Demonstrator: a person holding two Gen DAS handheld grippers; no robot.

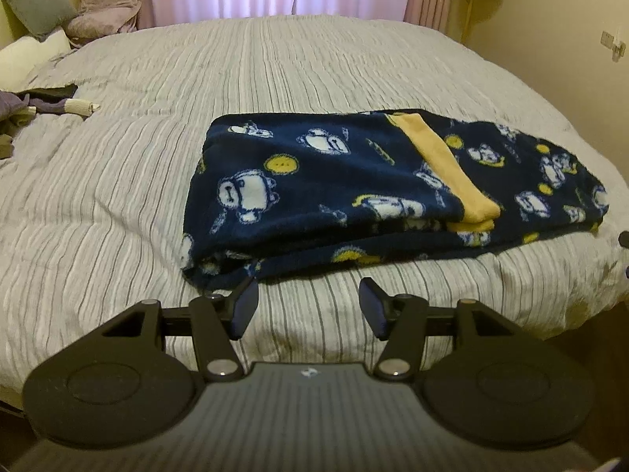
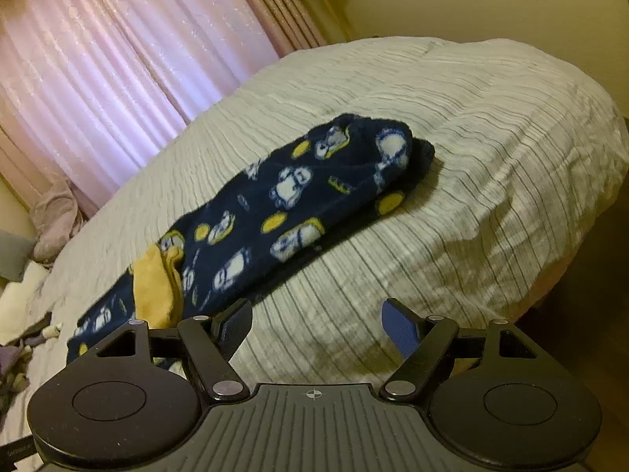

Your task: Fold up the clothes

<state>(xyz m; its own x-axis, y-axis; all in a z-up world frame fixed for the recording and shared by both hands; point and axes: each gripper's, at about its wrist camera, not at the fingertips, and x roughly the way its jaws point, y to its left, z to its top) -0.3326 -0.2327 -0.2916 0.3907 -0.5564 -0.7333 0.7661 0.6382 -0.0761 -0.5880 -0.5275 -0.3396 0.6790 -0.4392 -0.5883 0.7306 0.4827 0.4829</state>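
Note:
A navy fleece garment printed with white animals and yellow dots lies folded in a long strip on the bed, a yellow cuff across its top. My left gripper stands open just short of the garment's near edge, its left fingertip close to the fabric, and nothing sits between its fingers. In the right wrist view the same garment runs away diagonally with the yellow cuff at its near left end. My right gripper is open over the bedcover beside that strip, holding nothing.
The striped grey-white bedcover spreads left of and behind the garment. Pillows and a small heap of other clothes sit at the far left. Pink curtains hang behind. The bed's edge drops off at right.

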